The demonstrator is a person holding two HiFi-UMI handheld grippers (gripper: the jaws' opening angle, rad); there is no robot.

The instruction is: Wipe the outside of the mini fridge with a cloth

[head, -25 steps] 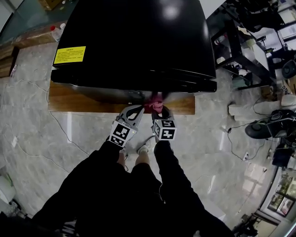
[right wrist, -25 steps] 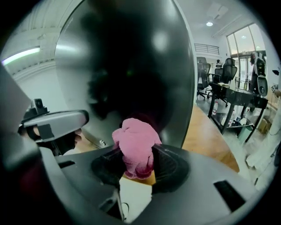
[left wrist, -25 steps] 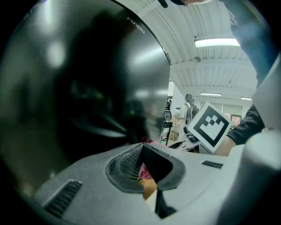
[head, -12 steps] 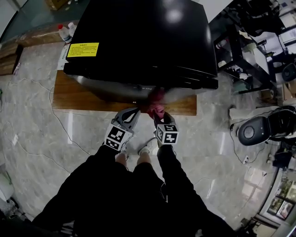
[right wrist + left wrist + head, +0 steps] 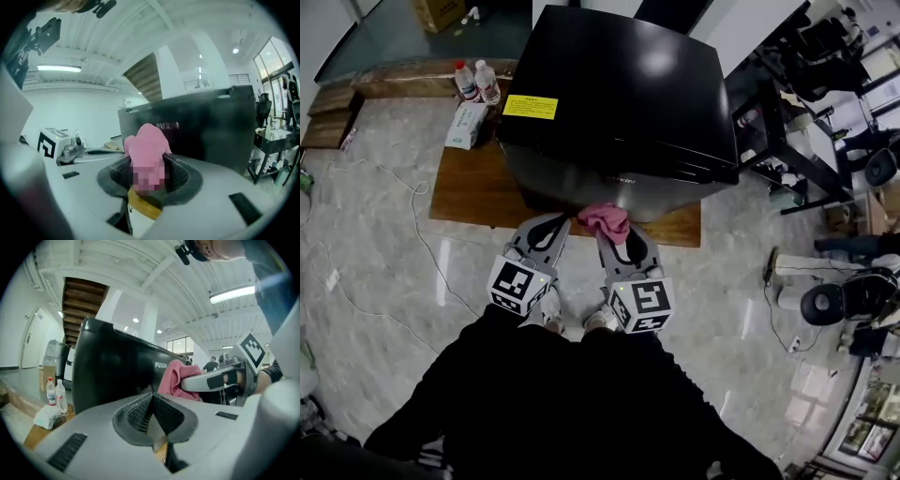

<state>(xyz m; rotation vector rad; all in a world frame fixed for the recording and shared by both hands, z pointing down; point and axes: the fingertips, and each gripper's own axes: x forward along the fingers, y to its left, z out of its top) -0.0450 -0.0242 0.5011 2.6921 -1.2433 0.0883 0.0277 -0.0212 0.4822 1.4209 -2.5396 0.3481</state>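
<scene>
The black mini fridge [image 5: 619,94] stands on a low wooden platform [image 5: 478,192], its dark front facing me. A bunched pink cloth [image 5: 605,220] is clamped in my right gripper [image 5: 609,232], just in front of the fridge's lower front; whether it touches the fridge I cannot tell. In the right gripper view the cloth [image 5: 146,150] bulges up out of the jaws before the fridge [image 5: 211,126]. My left gripper [image 5: 555,221] sits beside it on the left, shut and empty, jaws pressed together [image 5: 151,401]. From the left gripper view the cloth [image 5: 171,380] shows to the right.
Two water bottles [image 5: 478,80] and a tissue pack [image 5: 467,125] sit at the platform's left end. A yellow label [image 5: 531,107] is on the fridge top. Cables trail over the marble floor on the left. Black racks [image 5: 787,103] and chairs crowd the right.
Both grippers have drawn back toward me from the fridge's lower front edge, the pink cloth staying in the right one. The head view has tilted, showing more of the fridge and platform.
</scene>
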